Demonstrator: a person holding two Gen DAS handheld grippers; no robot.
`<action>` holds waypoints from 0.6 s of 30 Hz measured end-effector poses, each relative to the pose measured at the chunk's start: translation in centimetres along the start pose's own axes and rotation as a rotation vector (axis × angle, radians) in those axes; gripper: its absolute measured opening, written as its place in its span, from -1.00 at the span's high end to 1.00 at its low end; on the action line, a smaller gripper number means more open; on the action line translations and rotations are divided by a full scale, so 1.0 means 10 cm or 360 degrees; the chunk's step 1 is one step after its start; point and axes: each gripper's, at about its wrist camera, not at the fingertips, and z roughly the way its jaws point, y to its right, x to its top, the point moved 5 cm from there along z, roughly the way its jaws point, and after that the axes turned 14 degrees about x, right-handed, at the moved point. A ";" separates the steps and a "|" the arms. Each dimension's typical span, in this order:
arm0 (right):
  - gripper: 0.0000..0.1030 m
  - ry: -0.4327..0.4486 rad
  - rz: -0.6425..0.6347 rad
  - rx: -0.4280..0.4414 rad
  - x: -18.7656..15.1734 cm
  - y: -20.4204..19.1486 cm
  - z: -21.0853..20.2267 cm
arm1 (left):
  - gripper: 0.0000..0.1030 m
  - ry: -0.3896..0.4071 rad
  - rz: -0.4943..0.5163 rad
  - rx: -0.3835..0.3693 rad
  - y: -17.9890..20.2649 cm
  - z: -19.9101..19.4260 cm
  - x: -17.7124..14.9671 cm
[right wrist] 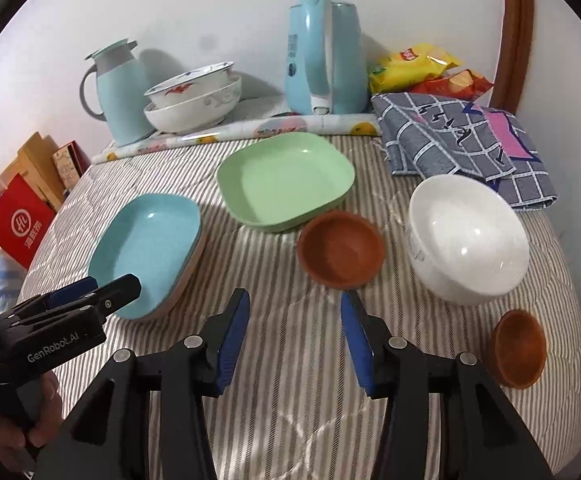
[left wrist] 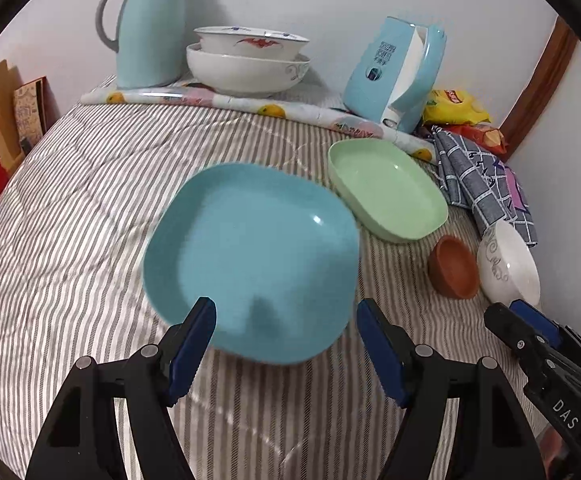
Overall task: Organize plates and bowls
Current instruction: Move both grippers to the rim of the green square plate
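A blue square plate (left wrist: 250,256) (right wrist: 148,252) lies on the striped cloth, with a brown edge showing under it in the right wrist view. My left gripper (left wrist: 286,316) is open at its near rim, fingers apart and empty; it also shows in the right wrist view (right wrist: 102,292). A green square plate (left wrist: 386,188) (right wrist: 286,178) lies behind. A brown bowl (right wrist: 340,248) (left wrist: 452,266), a white bowl (right wrist: 466,236) (left wrist: 508,264) and a second brown bowl (right wrist: 518,348) sit to the right. My right gripper (right wrist: 294,312) is open and empty, just before the brown bowl.
Two stacked white bowls (left wrist: 248,60) (right wrist: 194,96), a blue thermos jug (left wrist: 146,24), a blue kettle (right wrist: 324,60), snack bags (right wrist: 414,66) and a folded checked cloth (right wrist: 462,144) stand at the back. Boxes (right wrist: 22,220) lie off the left edge.
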 end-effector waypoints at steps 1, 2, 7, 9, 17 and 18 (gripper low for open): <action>0.02 0.0005 0.0000 -0.0010 0.03 0.03 0.00 | -0.38 0.0003 0.0004 -0.0003 0.03 0.00 0.03; -0.01 0.0009 0.0000 -0.0017 0.07 0.04 0.00 | -0.38 0.0007 0.0009 -0.0006 0.05 0.00 0.06; -0.03 0.0045 0.0003 -0.0050 0.21 0.14 0.00 | -0.38 0.0034 0.0036 0.0000 0.17 0.02 0.25; -0.03 0.0055 0.0014 -0.0060 0.28 0.18 0.01 | -0.38 0.0049 0.0043 -0.0004 0.20 0.02 0.31; -0.07 0.0062 0.0074 -0.0057 0.54 0.38 0.09 | -0.38 0.0113 0.0053 -0.0021 0.34 0.07 0.66; -0.08 0.0053 0.0079 -0.0062 0.56 0.40 0.11 | -0.37 0.0110 0.0058 -0.0046 0.37 0.09 0.69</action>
